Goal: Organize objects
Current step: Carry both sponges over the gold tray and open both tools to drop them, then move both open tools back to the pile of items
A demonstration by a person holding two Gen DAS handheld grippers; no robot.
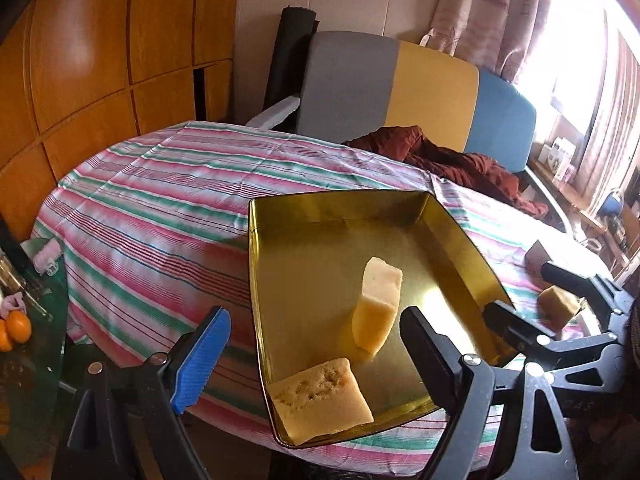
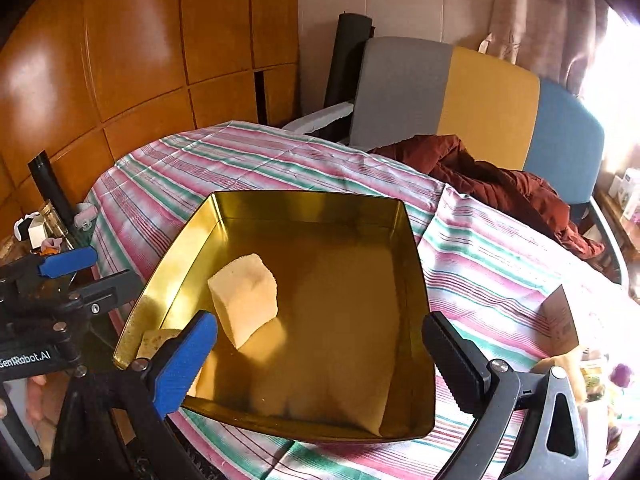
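A gold metal tray [image 1: 340,208] sits on the striped tablecloth; it also shows in the right wrist view [image 2: 304,200]. In it lie a yellow sponge block [image 1: 378,304], also in the right wrist view [image 2: 246,298], and a flatter sponge piece [image 1: 320,398] at the near left corner, partly hidden in the right wrist view [image 2: 154,340]. Another sponge piece [image 1: 558,306] lies on the cloth right of the tray. My left gripper [image 1: 316,348] is open above the tray's near left edge. My right gripper [image 2: 320,356] is open and empty over the tray's near side.
A round table with a striped cloth [image 1: 160,200] carries the tray. A cardboard box [image 2: 560,320] stands at the right. A red-brown garment [image 2: 500,176] lies on a grey, yellow and blue sofa [image 2: 480,92]. Oranges [image 1: 16,328] sit at far left.
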